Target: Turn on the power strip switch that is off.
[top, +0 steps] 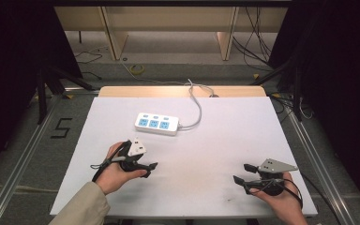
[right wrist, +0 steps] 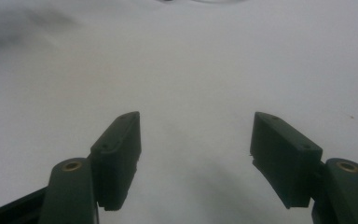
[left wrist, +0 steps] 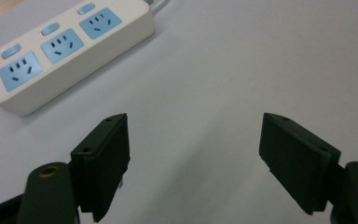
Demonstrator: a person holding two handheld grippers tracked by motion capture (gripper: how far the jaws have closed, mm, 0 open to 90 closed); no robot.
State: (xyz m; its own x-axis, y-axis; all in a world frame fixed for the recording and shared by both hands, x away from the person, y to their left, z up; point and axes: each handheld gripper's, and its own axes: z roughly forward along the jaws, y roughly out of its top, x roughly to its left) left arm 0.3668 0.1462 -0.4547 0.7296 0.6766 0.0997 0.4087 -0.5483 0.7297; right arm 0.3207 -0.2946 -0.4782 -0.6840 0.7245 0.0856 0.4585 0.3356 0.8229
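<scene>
The left gripper (left wrist: 196, 154) hovered low with jaws spread wide and empty, probably ready for the power strip (left wrist: 65, 51), which lay near it on the table (top: 225, 140). The right gripper (top: 243, 173), well apart, was also spread and empty.

One bench (top: 243, 154), white-topped.

One power strip (top: 157, 123) lies on it, toward 11 o'clock from the bench's middle. The strip carries three blue sockets (left wrist: 61, 45) in a row and three small blue switches (left wrist: 49, 29), one beside each socket. One white cord (top: 196, 105) leaves the strip's end and runs off toward 12 o'clock.

Two grippers: the left gripper (top: 148, 169) at about 8 o'clock, the right gripper (top: 243, 173) at about 4 o'clock. Each has two black jaws, four in all, standing apart with nothing between them. Each carries one grey three-cornered plate, two in all.

Two hands, one per gripper: left hand (top: 115, 172), right hand (top: 281, 200).
</scene>
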